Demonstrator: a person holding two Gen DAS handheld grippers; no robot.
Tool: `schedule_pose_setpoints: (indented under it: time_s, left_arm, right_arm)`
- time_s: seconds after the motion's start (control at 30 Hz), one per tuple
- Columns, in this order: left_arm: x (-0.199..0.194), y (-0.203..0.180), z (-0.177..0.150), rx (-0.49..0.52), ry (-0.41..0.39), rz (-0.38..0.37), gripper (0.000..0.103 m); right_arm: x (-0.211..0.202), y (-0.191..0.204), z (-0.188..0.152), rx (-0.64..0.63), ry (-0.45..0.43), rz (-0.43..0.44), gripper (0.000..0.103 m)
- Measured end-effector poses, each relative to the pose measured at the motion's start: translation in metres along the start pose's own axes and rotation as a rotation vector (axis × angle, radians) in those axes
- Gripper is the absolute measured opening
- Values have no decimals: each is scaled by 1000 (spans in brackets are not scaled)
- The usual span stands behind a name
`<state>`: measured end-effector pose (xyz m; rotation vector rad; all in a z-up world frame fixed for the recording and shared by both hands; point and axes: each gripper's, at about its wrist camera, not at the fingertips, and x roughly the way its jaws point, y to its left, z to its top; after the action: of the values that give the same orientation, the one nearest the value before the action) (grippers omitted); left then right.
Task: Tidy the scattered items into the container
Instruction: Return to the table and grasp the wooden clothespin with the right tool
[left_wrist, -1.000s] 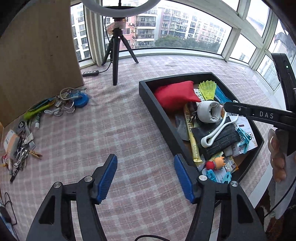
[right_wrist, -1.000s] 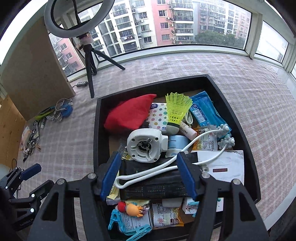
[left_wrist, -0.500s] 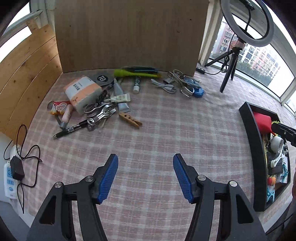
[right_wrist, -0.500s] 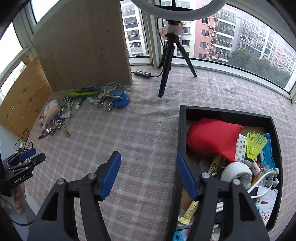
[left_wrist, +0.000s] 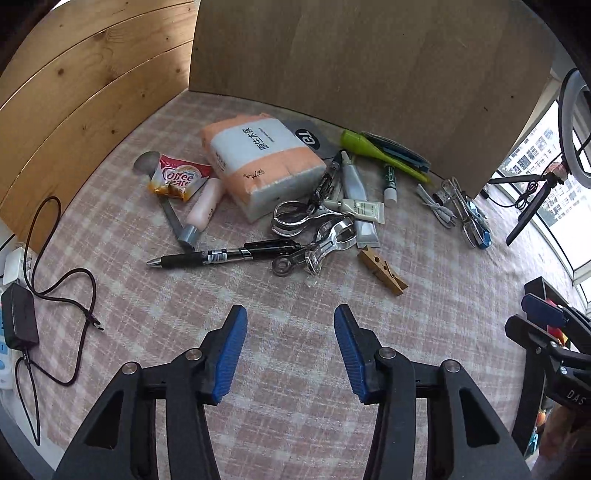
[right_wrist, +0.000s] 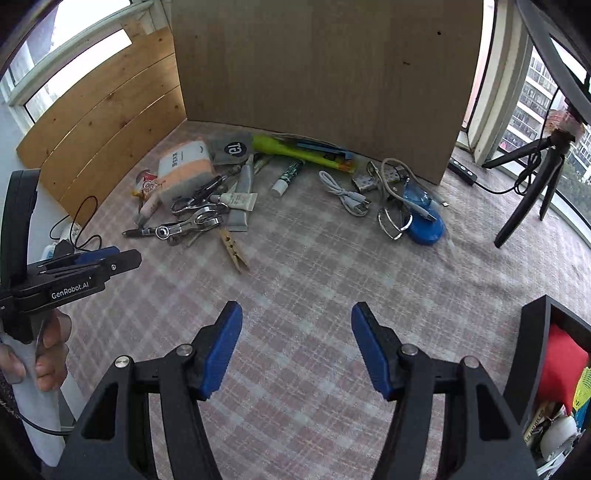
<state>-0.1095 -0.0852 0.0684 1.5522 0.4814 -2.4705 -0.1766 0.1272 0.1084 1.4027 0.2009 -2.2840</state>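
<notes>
While agape, right tongs (right_wrist: 296, 350) above tablecloth (right_wrist: 314, 258).

"GenRobot.AI" on left gripper (right_wrist: 74, 258) | "DAS" on right gripper (left_wrist: 543, 314) | "Coffee mate" on sachet (left_wrist: 179, 178)

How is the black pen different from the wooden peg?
The pen is long, thin, black and shiny with a silver tip; the peg is short, chunky, plain tan wood. The pen lies nearly level across the left wrist view, its back end against the metal tools; the peg lies slanted, apart from the pile's near edge. Both lie flat on the checked cloth, not yet in the container.
</notes>
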Motion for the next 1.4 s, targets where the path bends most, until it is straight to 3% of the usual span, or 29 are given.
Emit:
schedule_pose_setpoints:
  time_s: [0.5,0.77,0.9,1.03,1.1,1.2,1.4]
  left_arm:
    - [46,4,30,-27,55,-59,34]
    - [52,-5,33,-16,44,-65,24]
    - [53,-11,32,-9,35,-69,15]
    - [55,-13,32,-24,40,-86,13]
    - [54,-14,31,-31,37,-85,12]
    - [54,-14,30,-32,39,-85,10]
    - [48,-18,26,-20,25,-83,4]
  right_arm:
    - [81,39,37,-109,97,25,59]
    - [111,51,43,-159,135,28,51]
    - [122,54,45,-175,155,26,41]
    - [124,57,46,-193,145,15,37]
    - [123,58,47,-193,145,16,22]
    - [121,58,46,-183,150,27,13]
    - [112,56,39,-165,153,31,13]
